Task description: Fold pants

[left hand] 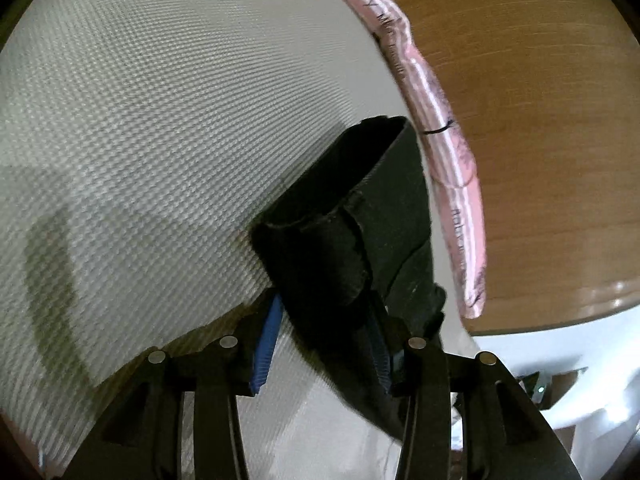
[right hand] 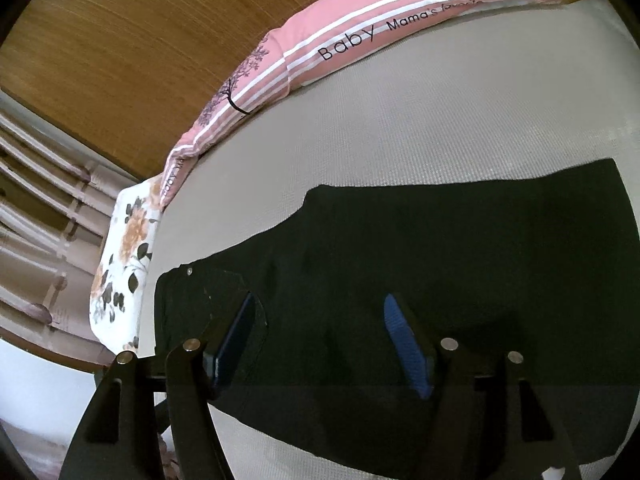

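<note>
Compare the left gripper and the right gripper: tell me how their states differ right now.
The left gripper has black pants fabric bunched between its fingers and lifted off the mat; the right gripper holds nothing. The left's fingers press close on cloth; the right's are spread wide, hovering over the flat pants. Both have blue pads.

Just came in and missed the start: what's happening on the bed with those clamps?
A person is folding black pants on a woven mat, using two handheld grippers. The left gripper is closed on the leg ends and holds them raised off the mat. The right gripper is open, over the waist end lying flat. A pink pillow lies along the wooden headboard.
</note>
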`<action>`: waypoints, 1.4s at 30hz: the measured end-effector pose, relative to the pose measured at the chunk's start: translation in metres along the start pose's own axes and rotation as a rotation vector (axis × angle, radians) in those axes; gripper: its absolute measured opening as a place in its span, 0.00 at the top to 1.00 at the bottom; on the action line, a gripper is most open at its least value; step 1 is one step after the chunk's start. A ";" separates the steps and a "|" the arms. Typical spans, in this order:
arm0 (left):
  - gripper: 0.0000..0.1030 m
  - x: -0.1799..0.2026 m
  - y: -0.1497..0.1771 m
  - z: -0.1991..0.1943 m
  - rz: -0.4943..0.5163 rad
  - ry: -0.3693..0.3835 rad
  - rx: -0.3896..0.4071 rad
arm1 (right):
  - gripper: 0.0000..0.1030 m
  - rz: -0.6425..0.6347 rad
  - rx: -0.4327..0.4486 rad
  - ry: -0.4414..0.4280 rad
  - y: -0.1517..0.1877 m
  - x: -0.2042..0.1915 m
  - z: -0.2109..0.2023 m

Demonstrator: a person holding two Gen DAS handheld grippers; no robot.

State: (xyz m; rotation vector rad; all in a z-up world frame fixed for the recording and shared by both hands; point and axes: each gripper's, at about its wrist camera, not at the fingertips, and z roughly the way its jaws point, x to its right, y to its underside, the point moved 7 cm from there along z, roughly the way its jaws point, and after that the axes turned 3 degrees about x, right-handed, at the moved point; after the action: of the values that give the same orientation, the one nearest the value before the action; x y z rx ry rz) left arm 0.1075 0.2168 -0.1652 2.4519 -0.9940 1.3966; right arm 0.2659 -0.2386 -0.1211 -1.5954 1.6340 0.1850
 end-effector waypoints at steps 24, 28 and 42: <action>0.77 0.073 -0.002 -0.007 0.308 -0.233 0.156 | 0.36 0.074 0.044 0.016 0.029 0.037 -0.037; 0.77 0.144 0.019 0.003 0.531 -0.209 0.185 | 0.36 0.095 0.096 0.042 0.022 0.059 -0.067; 0.77 0.299 0.205 0.122 1.042 -0.004 -0.111 | 0.36 0.234 0.236 0.092 0.021 0.150 -0.161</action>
State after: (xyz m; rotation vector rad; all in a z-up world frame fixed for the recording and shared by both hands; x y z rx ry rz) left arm 0.1725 -0.1346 -0.0283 1.8441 -2.4546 1.4385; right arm 0.1981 -0.4489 -0.1198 -1.2505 1.8399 0.0374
